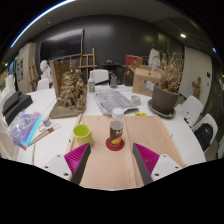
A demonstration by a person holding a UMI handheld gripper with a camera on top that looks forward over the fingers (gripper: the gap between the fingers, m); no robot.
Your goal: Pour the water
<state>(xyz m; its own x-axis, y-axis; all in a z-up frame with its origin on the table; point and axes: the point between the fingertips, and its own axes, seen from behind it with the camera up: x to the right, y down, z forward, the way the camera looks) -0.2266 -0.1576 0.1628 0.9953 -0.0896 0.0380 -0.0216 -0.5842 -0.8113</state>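
A small cup with a dark printed band (pixel 116 130) stands on a red coaster (pixel 116 144) on a tan mat (pixel 112 150), just ahead of my fingers. A yellow-green mug (pixel 82 133) stands to its left, at the mat's left edge. My gripper (pixel 112 160) is held above the mat, open, with the magenta pads (pixel 76 157) wide apart and nothing between them. Both vessels lie beyond the fingertips.
The white table (pixel 170 135) carries a brown bowl (pixel 162 100) at the right, grey cloth (pixel 115 98) in the middle, a wooden ornament (pixel 70 92) at the back left and colourful papers (pixel 25 128) at the left. White chairs (pixel 205 125) stand at the right.
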